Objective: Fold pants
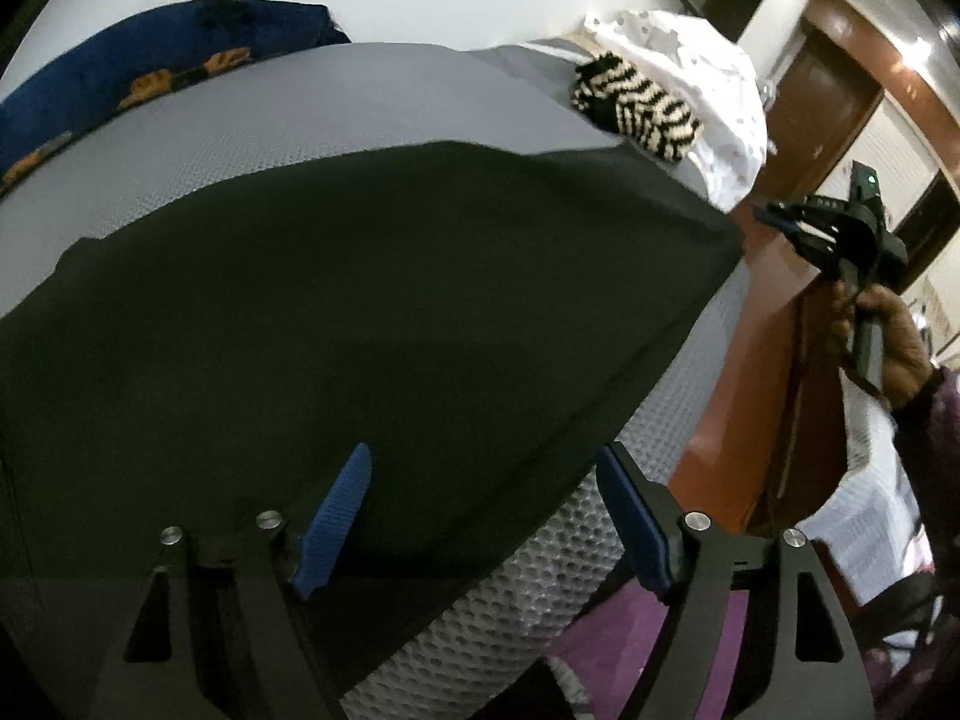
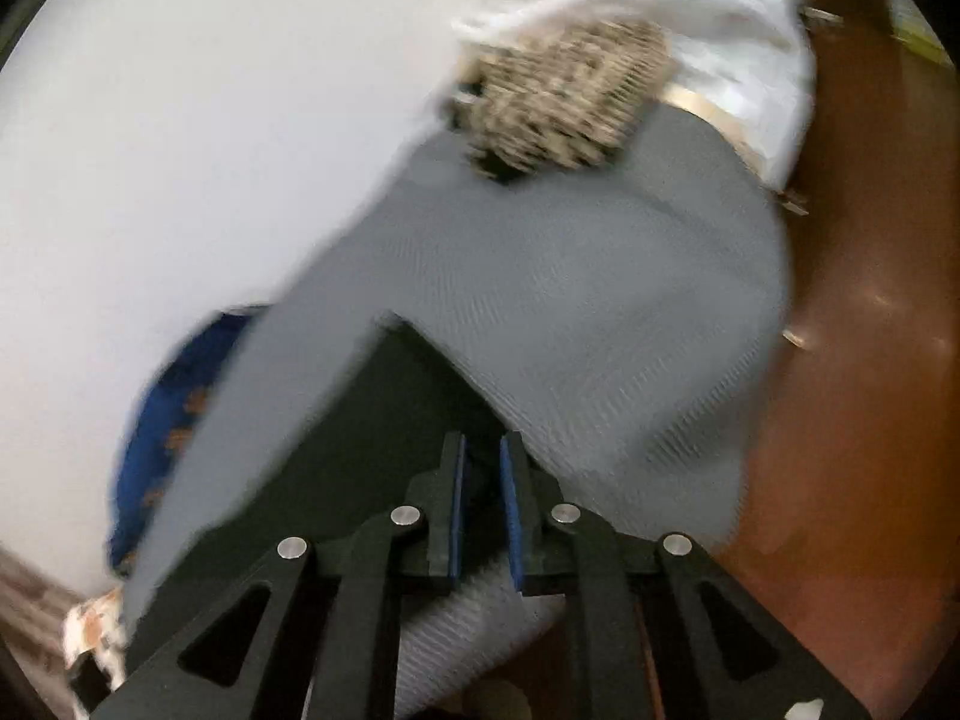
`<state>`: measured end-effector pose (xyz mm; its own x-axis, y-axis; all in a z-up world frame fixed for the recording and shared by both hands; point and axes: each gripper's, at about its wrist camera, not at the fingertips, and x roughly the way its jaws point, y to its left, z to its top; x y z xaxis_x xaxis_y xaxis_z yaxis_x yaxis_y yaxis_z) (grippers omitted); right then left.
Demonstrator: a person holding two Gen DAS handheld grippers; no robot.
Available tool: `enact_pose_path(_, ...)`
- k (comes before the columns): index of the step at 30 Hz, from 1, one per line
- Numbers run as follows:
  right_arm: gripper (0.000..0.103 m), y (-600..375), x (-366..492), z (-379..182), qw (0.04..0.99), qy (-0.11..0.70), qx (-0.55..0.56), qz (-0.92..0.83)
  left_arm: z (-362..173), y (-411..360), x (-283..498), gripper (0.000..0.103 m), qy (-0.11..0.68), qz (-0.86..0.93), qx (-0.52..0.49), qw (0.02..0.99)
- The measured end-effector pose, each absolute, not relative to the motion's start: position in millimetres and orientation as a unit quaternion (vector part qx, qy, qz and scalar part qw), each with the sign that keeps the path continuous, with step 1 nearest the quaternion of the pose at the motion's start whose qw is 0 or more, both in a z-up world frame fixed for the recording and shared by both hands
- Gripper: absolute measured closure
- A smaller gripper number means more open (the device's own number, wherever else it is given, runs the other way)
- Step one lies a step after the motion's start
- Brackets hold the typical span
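Dark pants [image 1: 360, 312] lie beneath the left gripper's [image 1: 486, 516] spread, empty fingers [image 1: 336, 516].

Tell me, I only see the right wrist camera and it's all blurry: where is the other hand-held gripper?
Observer: The left hand-held gripper is over the near edge of the dark pants, jaws wide apart with nothing gripped.
Operator: What's the fuzzy lump at the far end?
Observer: A black-and-white striped cloth, lying against a white cloth.
Operator: Are the pants folded yet?
Observer: They lie flat as one wide dark sheet on the grey mattress; I can't tell whether there's a fold.
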<state>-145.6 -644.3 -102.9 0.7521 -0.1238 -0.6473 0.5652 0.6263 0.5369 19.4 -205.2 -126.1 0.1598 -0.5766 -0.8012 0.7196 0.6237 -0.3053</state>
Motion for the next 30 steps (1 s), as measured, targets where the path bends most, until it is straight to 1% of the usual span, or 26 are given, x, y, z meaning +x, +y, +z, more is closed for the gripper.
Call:
enact_pose_path(4,0.086,-660.5,-84.9,-84.1,0.896,0.311,0.301,-0.096,-121.7,-200.2,24.9,0.025,0.489,-0.429,0.046,0.758)
enact_pose_path(6,0.085,-666.6,-56.8,-87.3,0.898,0.335,0.278,-0.058,-121.3,-198.4,25.9,0.025,0.489,-0.425,0.044,0.761)
enact_pose_path(7,0.080,-668.7,-39.3,-90.1,0.899,0.354,0.253,-0.048,-122.1,-197.9,26.3,0.025,0.491,-0.422,0.045,0.761)
enact_pose_path(11,0.079,-667.6,6.7,-104.7,0.904,0.394,0.165,-0.032,-125.5,-196.1,28.0,0.025,0.501,-0.412,0.047,0.759)
enact_pose_path(15,0.075,-665.1,31.4,-126.9,0.894,0.432,0.112,-0.033,-127.0,-194.7,29.2,0.025,0.506,-0.407,0.049,0.759)
enact_pose_path(23,0.075,-655.4,43.6,-141.0,0.889,0.453,0.066,-0.015,-127.6,-195.9,31.5,0.025,0.512,-0.401,0.051,0.758)
enact_pose_path(24,0.076,-655.1,45.0,-140.4,0.889,0.453,0.068,-0.013,-127.4,-196.0,31.1,0.025,0.511,-0.401,0.052,0.759)
enact_pose_path(25,0.084,-655.1,46.6,-140.0,0.889,0.453,0.068,-0.012,-127.6,-196.0,30.5,0.025,0.511,-0.400,0.055,0.759)
enact_pose_path(26,0.089,-654.4,48.8,-140.0,0.889,0.453,0.060,-0.013,-127.6,-196.3,29.9,0.025,0.510,-0.399,0.056,0.760)
enact_pose_path(27,0.095,-652.3,49.8,-139.7,0.890,0.454,0.044,-0.021,-127.6,-196.5,29.6,0.025,0.510,-0.399,0.057,0.760)
enact_pose_path(30,0.101,-652.2,50.3,-138.3,0.888,0.457,0.035,-0.031,-127.3,-198.1,29.5,0.025,0.510,-0.396,0.057,0.761)
